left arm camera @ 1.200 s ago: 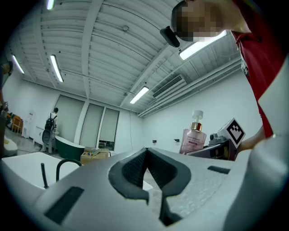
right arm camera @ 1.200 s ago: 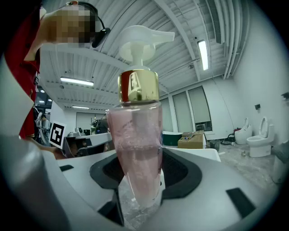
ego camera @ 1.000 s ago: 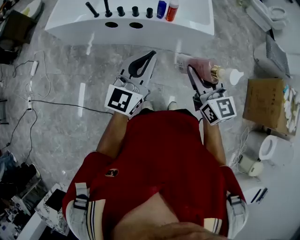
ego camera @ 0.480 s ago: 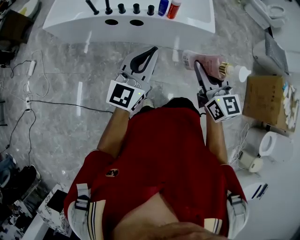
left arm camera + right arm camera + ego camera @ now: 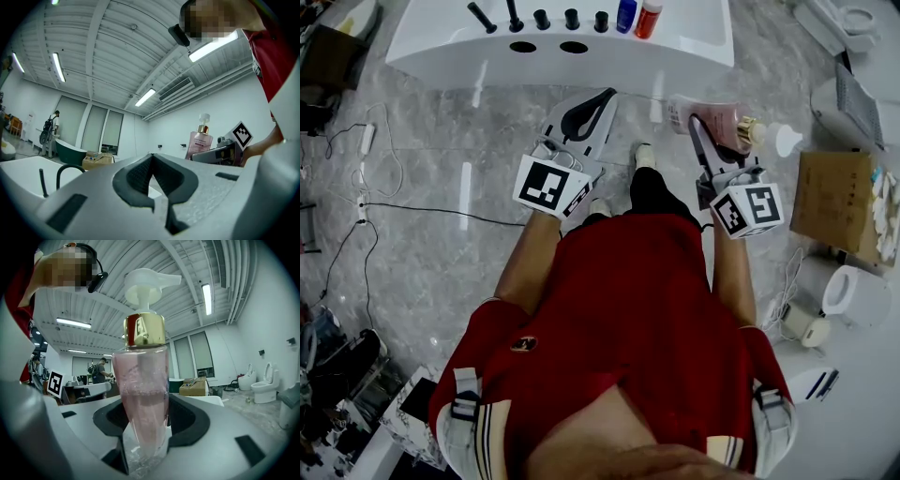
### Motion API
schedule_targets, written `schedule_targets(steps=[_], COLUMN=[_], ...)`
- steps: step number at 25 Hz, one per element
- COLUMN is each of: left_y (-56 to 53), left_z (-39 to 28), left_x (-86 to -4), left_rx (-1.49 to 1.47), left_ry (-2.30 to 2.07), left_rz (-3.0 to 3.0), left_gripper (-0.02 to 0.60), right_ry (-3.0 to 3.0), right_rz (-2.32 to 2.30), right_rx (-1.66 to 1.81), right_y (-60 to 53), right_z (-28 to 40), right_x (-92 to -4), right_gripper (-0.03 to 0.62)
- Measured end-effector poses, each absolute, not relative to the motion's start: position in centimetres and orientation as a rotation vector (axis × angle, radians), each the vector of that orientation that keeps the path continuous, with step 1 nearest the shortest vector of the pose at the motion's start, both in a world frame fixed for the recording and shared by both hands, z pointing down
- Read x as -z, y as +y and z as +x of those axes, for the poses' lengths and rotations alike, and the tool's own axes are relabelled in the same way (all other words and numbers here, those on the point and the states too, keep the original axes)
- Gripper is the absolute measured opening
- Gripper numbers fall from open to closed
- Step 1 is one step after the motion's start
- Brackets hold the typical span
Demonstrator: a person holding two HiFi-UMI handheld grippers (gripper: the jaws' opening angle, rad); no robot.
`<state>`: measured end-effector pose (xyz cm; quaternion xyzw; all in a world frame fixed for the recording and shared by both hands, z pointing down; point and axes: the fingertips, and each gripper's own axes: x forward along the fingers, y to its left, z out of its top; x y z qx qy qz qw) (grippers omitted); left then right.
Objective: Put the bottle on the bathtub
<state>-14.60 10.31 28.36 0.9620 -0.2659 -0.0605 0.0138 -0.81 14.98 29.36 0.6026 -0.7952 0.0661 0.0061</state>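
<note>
The pink pump bottle (image 5: 719, 123) with a gold collar and white pump head lies sideways in the head view. My right gripper (image 5: 695, 122) is shut on its lower body. In the right gripper view the bottle (image 5: 143, 394) stands straight up between the jaws. The white bathtub (image 5: 694, 52) runs across the top of the head view, a short gap of floor beyond both grippers. My left gripper (image 5: 606, 95) is shut and empty, left of the bottle and pointing at the tub rim. The left gripper view shows its closed jaws (image 5: 152, 159), with the bottle (image 5: 200, 140) off to the right.
On the tub's rim stand black tap fittings (image 5: 516, 16), a blue bottle (image 5: 624, 15) and a red bottle (image 5: 646, 19). A cardboard box (image 5: 834, 199) and white fixtures sit on the right. Cables (image 5: 356, 202) trail over the grey marble floor at left.
Both grippers have moved forward toward the bathtub, the right one carrying the bottle with it. A foot now shows stepping forward between the grippers.
</note>
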Motion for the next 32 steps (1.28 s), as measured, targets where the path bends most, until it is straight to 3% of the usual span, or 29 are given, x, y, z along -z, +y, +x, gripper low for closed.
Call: schedule_targets(steps=[32], left_y=[-9.9], left_z=[-0.7], left_x=[-32.7], left_rx=[-0.033], left_ry=[-1.156], left_rz=[2.886], left_gripper=[0.006], right_ry=[-2.512], right_rz=[1.558], right_rx=[-0.208], right_y=[-7.6], right_z=[14.3], right_x=[-37.3], right_gripper=[0.224])
